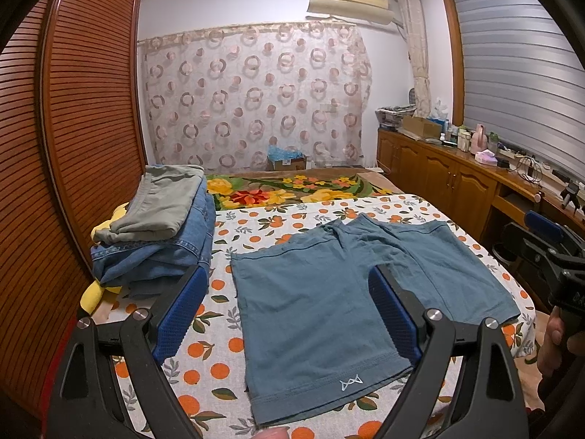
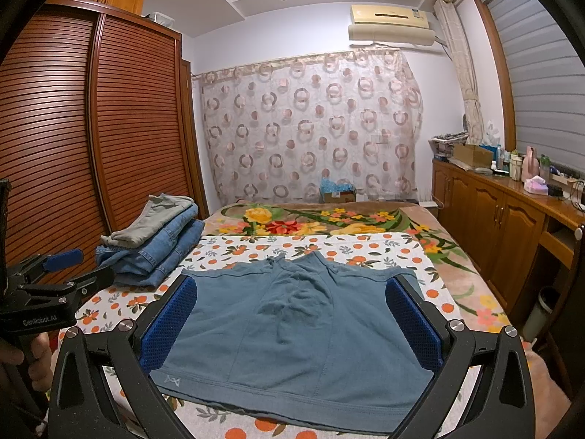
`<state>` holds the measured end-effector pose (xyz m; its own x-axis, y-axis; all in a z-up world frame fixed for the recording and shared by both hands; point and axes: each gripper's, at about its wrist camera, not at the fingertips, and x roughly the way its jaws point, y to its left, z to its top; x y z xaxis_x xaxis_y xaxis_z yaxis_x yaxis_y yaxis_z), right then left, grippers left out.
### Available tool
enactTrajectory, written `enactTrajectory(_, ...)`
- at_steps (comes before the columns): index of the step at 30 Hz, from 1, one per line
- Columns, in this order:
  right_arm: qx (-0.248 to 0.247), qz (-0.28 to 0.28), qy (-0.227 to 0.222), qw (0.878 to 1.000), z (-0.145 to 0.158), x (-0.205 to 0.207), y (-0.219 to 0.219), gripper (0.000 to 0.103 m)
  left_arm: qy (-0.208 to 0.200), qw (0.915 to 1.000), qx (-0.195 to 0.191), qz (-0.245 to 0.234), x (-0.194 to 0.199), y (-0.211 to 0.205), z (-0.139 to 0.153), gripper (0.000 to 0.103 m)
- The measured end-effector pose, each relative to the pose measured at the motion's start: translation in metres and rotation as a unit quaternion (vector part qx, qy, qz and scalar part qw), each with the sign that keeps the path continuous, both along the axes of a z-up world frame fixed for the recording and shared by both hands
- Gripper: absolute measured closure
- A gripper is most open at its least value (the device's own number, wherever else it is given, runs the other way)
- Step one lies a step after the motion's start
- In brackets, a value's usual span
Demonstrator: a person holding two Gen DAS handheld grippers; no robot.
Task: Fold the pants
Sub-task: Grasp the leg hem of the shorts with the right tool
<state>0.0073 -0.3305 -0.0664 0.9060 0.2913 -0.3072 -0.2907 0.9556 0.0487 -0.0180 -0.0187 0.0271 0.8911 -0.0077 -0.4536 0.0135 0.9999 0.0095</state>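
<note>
Teal-blue shorts (image 1: 310, 303) lie spread flat on the orange-print sheet (image 1: 219, 362), with both legs toward me and the waistband with its drawstring at the far side. A small white logo marks the near hem. My left gripper (image 1: 289, 281) is open above the left leg, its blue pads wide apart and holding nothing. The right wrist view shows the shorts (image 2: 292, 325) framed between the open right gripper's (image 2: 290, 285) pads, which hover over the near hem. Each gripper shows at the edge of the other's view, the right gripper (image 1: 548, 252) and the left gripper (image 2: 62, 270), each held by a hand.
A stack of folded jeans and grey-green pants (image 1: 157, 234) sits on the bed's left side next to the louvred wardrobe (image 1: 73, 146). A floral blanket (image 1: 292, 186) covers the far bed. A wooden cabinet (image 2: 504, 226) with clutter runs along the right, with a bin (image 2: 544, 311) below.
</note>
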Motion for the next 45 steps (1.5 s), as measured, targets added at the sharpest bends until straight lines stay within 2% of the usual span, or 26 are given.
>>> enactTrajectory(15, -0.005, -0.01, 0.029, 1.0, -0.003, 0.009, -0.004, 0.0, 0.047, 0.9986, -0.01, -0.024, 0.024, 0.008, -0.039, 0.012)
enactTrajectory(28, -0.03, -0.019, 0.048, 0.998, -0.002, 0.028, -0.009, 0.0, 0.081, 0.9955, 0.013, -0.049, 0.05, 0.005, -0.066, 0.012)
enactTrajectory(33, -0.033, -0.013, 0.065, 0.997, 0.001, 0.044, -0.015, 0.002, 0.098, 0.9923, 0.011, -0.074, 0.063, 0.001, -0.074, 0.012)
enactTrajectory(39, -0.043, -0.019, 0.091, 0.995, 0.005, 0.068, -0.036, 0.013, 0.115, 0.9891, 0.014, -0.091, 0.077, -0.007, -0.081, 0.012)
enactTrajectory(45, -0.062, -0.025, 0.125, 0.99, 0.011, 0.098, -0.046, 0.044, 0.131, 0.9857, 0.015, -0.105, 0.087, -0.013, -0.086, 0.012)
